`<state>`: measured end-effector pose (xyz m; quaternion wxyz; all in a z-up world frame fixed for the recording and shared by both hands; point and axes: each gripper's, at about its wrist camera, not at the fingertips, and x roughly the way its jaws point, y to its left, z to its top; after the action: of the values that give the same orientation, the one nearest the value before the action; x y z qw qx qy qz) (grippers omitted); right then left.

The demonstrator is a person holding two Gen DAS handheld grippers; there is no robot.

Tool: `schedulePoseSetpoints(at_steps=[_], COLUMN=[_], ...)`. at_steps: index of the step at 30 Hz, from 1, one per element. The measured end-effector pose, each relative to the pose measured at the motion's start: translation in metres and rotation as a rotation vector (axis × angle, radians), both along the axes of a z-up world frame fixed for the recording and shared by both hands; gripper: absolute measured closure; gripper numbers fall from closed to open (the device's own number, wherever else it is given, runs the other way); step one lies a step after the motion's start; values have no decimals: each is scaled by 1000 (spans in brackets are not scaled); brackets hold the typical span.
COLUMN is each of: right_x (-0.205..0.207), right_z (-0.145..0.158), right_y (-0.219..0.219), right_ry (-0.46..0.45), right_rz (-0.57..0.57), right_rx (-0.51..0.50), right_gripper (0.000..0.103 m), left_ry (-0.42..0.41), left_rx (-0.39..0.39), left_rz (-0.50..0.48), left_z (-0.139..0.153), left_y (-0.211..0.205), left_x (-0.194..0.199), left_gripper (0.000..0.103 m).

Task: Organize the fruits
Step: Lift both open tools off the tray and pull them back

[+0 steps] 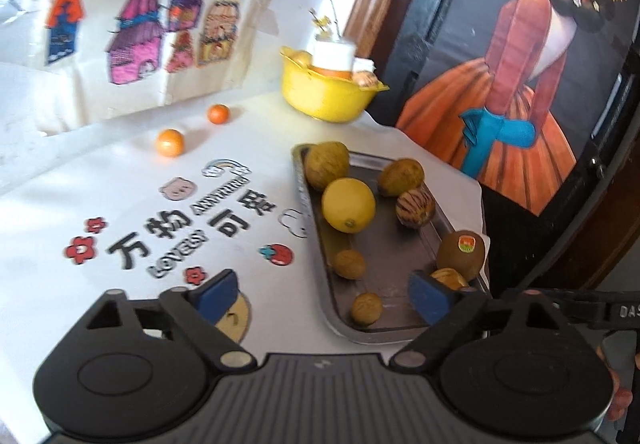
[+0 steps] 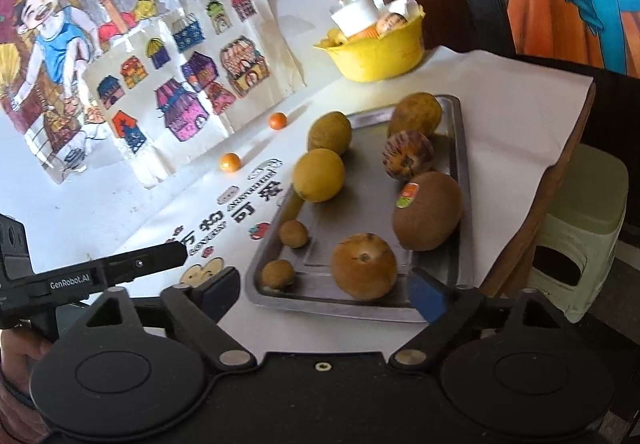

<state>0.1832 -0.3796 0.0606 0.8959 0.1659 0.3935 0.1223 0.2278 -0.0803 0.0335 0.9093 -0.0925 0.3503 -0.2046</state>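
With both the left gripper [image 1: 322,294] and right gripper [image 2: 324,294] released and empty above the tray [image 2: 460,163] at the counter's right edge, its round fruits [image 2: 364,266] could roll off if nudged.

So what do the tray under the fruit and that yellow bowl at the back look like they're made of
The tray looks like metal, probably stainless steel: grey, brushed, dull reflections, a rolled rim. The yellow bowl looks like moulded plastic: uniform opaque colour, soft sheen, thin wavy lip. Neither is certain from looks alone.
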Motion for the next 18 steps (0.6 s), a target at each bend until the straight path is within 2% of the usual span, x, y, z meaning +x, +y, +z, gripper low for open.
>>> schedulePoseSetpoints(at_steps=[3,11,18], right_x=[-7,-17,-19], right_z=[9,20,12], right_y=[8,36,63], right_ry=[-7,48,144], right_rz=[1,28,53], right_rx=[0,-7,-17], right_gripper=[1,1,1], left_ry=[-3,15,23], left_rx=[-15,2,44], left_rz=[38,119,178], left_z=[6,11,6], left_y=[16,64,101], left_x=[-7,-22,-34], left_gripper=[1,0,0])
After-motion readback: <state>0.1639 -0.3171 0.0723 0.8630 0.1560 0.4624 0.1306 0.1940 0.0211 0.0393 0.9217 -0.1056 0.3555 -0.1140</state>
